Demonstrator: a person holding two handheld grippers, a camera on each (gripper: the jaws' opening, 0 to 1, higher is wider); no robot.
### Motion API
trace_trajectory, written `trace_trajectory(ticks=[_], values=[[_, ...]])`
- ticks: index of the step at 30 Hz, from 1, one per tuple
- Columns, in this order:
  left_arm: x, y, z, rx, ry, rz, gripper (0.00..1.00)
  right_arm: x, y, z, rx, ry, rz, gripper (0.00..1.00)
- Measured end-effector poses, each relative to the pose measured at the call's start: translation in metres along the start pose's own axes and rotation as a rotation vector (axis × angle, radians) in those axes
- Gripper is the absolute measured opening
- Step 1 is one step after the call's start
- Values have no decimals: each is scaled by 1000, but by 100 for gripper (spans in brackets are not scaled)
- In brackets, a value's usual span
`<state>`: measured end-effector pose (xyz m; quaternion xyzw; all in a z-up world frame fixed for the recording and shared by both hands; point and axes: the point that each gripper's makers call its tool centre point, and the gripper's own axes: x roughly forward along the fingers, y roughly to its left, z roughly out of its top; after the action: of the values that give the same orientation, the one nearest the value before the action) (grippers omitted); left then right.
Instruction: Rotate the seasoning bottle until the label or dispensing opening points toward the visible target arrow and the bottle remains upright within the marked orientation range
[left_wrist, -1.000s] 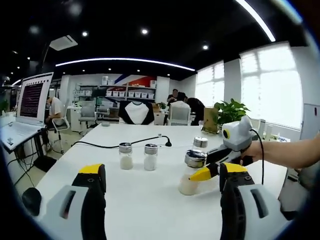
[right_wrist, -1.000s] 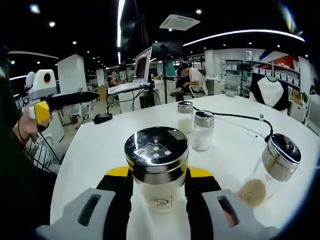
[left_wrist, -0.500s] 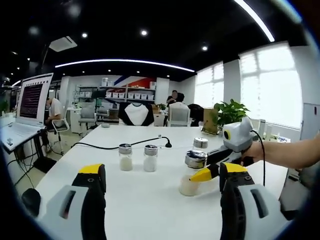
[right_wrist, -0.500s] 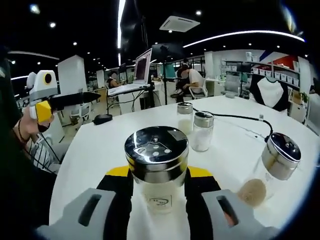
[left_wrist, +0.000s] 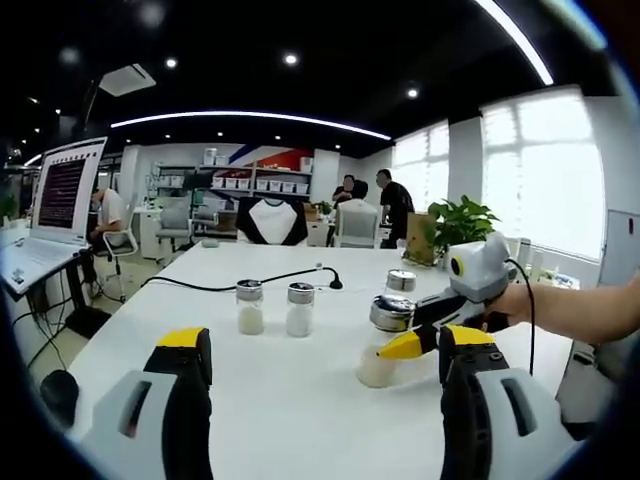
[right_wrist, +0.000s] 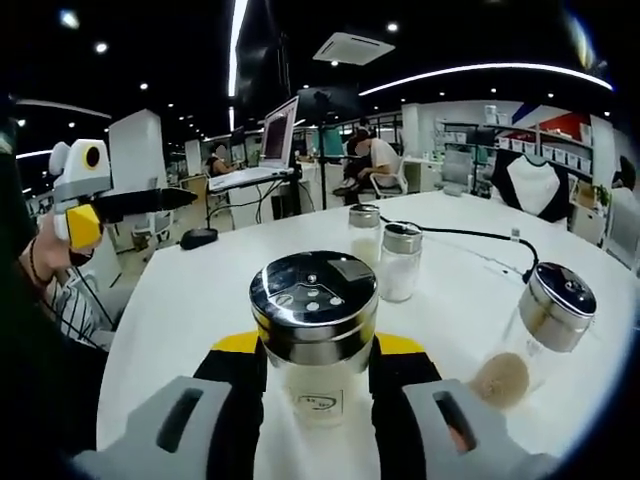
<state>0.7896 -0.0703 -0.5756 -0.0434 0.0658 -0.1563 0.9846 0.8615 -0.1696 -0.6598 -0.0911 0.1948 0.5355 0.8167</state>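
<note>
We see right gripper (right_wrist: 314, 385) clamped on seasoning bottle (right_wrist: 314, 340), jaws pressed to glass on both sides just below steel cap; bottle upright on white table (right_wrist: 190, 300). Left gripper (left_wrist: 320, 400) hangs above table, jaws wide apart, holding nothing. Two small shakers (right_wrist: 384, 255) stand side by side beyond. Tilted jar (right_wrist: 535, 335) with brown powder sits nearby.

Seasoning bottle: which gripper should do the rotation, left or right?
Right. The right gripper already has its jaws closed around the seasoning bottle, upright on the table. The left gripper is open, holding nothing.
</note>
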Motion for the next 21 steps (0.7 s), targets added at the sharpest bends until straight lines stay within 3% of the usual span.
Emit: trace_trajectory(ticks=[21], values=[[0,1,1,3,-3,9,100,0,-4,-1,53,-7,-156,39]])
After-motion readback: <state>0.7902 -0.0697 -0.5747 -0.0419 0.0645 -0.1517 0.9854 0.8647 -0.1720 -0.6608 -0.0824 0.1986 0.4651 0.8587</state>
